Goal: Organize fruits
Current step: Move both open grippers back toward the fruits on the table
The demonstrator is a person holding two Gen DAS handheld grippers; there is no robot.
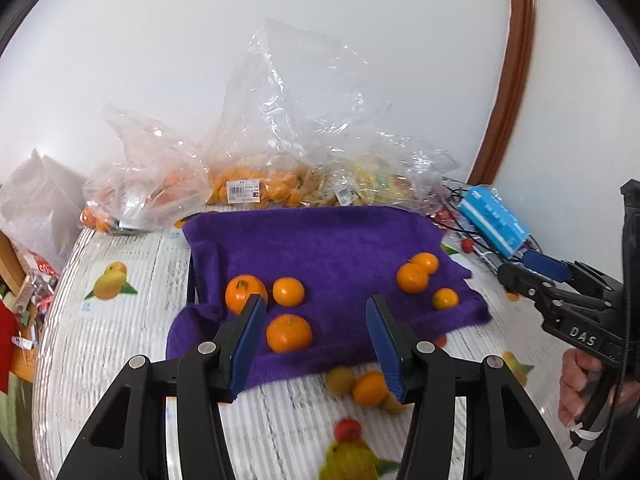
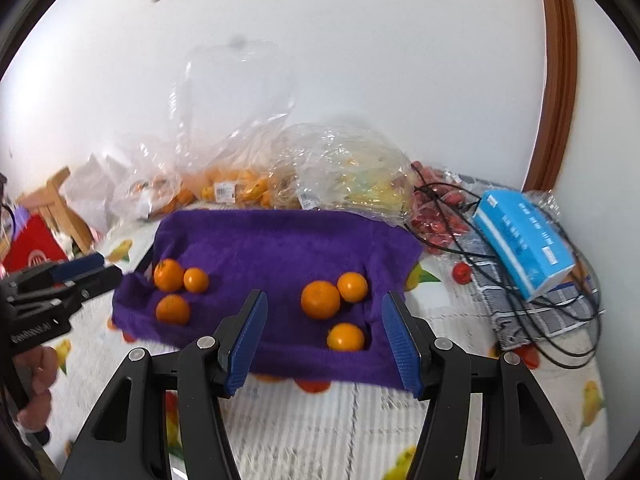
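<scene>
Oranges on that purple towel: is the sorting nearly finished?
Partly. Six oranges sit on the towel in two groups of three. Nothing is in hand: the left tool and right tool are open and empty. More fruit waits in the bags behind.

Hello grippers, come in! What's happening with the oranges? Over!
Left gripper open, empty. Right gripper open, empty. Six oranges on purple towel, two groups of three. Nothing blocking.
</scene>
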